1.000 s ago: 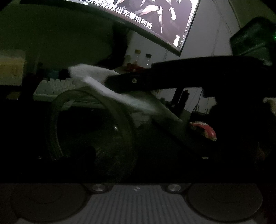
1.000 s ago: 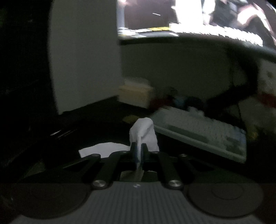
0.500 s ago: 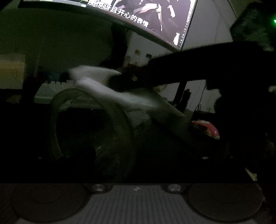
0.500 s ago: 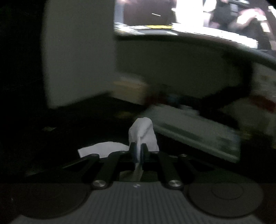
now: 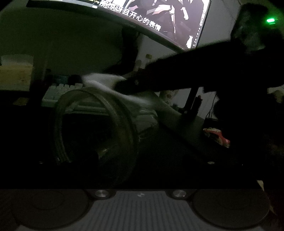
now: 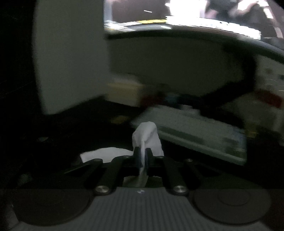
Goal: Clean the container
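Very dark scene, landmark = clear container (image 5: 95,131).

Left wrist view, left to right:
- Yellowish box (image 5: 16,74) far left of the container, behind it.
- Pale keyboard (image 5: 62,92) just behind the container's rim.
- The container lies on its side right in front of the left gripper, mouth turned left. The left gripper's fingers are lost in the dark, so I cannot tell whether they are together, apart or clamped on it.
- White tissue (image 5: 106,83) sits at the container's upper rim and trails down its right side; blurred.
- Right gripper (image 5: 138,82) comes in from the right above the container, with the tissue at its tip.
- Curved monitor (image 5: 159,16) above and behind the container, lit, showing subtitles.
- Red-and-white packet (image 5: 217,136) on the desk right of the container.

Right wrist view: fingers together, pinching the tissue (image 6: 146,140) between the pads, with a fold sticking up past the tips. Keyboard (image 6: 195,133) right of it, monitor (image 6: 186,17) above. Container not visible here.
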A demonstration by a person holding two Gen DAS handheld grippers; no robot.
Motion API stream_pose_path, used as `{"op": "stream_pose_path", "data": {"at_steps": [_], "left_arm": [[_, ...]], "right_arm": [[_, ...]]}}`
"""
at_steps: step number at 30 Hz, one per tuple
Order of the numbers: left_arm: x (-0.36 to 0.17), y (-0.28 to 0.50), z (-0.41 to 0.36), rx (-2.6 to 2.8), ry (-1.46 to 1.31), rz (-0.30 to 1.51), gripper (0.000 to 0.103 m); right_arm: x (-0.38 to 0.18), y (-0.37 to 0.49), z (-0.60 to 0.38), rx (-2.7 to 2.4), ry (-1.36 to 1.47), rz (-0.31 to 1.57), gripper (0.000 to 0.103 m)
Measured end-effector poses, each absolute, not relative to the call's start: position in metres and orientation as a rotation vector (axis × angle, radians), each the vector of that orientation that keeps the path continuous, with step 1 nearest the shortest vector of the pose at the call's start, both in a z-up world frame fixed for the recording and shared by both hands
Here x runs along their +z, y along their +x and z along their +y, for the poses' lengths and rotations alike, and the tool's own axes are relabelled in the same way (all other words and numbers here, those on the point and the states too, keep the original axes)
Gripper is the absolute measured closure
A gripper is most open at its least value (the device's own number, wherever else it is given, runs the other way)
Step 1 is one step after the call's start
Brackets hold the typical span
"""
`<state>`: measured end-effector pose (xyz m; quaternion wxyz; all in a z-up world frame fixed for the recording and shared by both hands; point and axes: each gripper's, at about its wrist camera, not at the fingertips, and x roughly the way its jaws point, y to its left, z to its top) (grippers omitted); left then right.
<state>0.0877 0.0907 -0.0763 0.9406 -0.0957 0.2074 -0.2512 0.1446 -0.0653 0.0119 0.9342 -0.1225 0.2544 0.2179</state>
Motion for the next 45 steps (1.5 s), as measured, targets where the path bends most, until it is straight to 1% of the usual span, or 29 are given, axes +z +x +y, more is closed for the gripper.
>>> {"op": "stream_pose_path", "data": {"at_steps": [3,9,12,16,20,21,22,23,24,25,27,30,32,35,36,38,39,40,41,42,43,45], "left_arm": [[-0.076,0.089,0.091,-0.514,-0.201,0.424,0.000],[-0.077,0.090,0.089,-0.518,-0.191,0.424,0.000],[-0.078,0.088,0.087,-0.511,-0.172,0.418,0.000],[-0.080,0.083,0.076,-0.472,-0.090,0.397,0.000],[-0.081,0.085,0.070,-0.453,-0.064,0.384,0.000],[-0.082,0.085,0.071,-0.450,-0.074,0.378,0.005],[-0.082,0.085,0.071,-0.440,-0.078,0.374,0.027],[-0.082,0.085,0.071,-0.426,-0.079,0.377,0.042],[-0.082,0.088,0.072,-0.409,-0.085,0.383,0.068],[-0.082,0.089,0.075,-0.437,-0.112,0.393,0.079],[-0.080,0.088,0.080,-0.458,-0.172,0.403,0.081],[-0.070,0.085,0.079,-0.437,-0.197,0.452,0.084],[-0.062,0.083,0.078,-0.442,-0.217,0.491,0.088],[-0.050,0.074,0.078,-0.490,-0.228,0.508,0.089],[-0.049,0.072,0.076,-0.486,-0.211,0.501,0.086],[-0.051,0.072,0.072,-0.480,-0.163,0.489,0.064],[-0.055,0.072,0.070,-0.464,-0.146,0.494,0.044],[-0.060,0.073,0.069,-0.444,-0.139,0.499,0.040],[-0.065,0.075,0.069,-0.439,-0.130,0.504,0.040],[-0.067,0.073,0.067,-0.439,-0.112,0.484,0.036],[-0.069,0.073,0.067,-0.436,-0.093,0.471,0.035],[-0.071,0.073,0.069,-0.420,-0.067,0.447,0.034]], "right_arm": [[0.008,0.145,-0.063,0.384,-0.273,0.505,0.094],[0.016,0.106,-0.060,0.686,-0.214,0.456,0.094],[0.016,0.112,-0.070,0.620,-0.213,0.467,0.094],[0.008,0.145,-0.088,0.454,-0.195,0.490,0.094],[0.004,0.135,-0.090,0.500,-0.187,0.445,0.095],[0.005,0.127,-0.088,0.556,-0.191,0.426,0.095],[0.006,0.117,-0.085,0.618,-0.199,0.409,0.095],[0.007,0.111,-0.083,0.643,-0.212,0.399,0.095],[0.008,0.106,-0.081,0.657,-0.225,0.391,0.095],[0.010,0.101,-0.079,0.671,-0.239,0.384,0.095],[0.009,0.101,-0.081,0.663,-0.255,0.380,0.095],[0.012,0.109,-0.095,0.650,-0.194,0.426,0.095],[0.016,0.111,-0.103,0.677,-0.154,0.463,0.095],[0.016,0.109,-0.108,0.708,-0.159,0.462,0.094],[0.015,0.110,-0.109,0.713,-0.154,0.461,0.094],[0.015,0.113,-0.109,0.718,-0.137,0.468,0.093],[0.015,0.114,-0.108,0.718,-0.132,0.470,0.093],[0.015,0.115,-0.106,0.718,-0.133,0.467,0.093],[0.014,0.114,-0.104,0.714,-0.136,0.461,0.093],[0.012,0.114,-0.102,0.712,-0.142,0.453,0.093],[0.011,0.114,-0.100,0.710,-0.149,0.446,0.093],[0.010,0.116,-0.097,0.708,-0.154,0.441,0.093]]}}
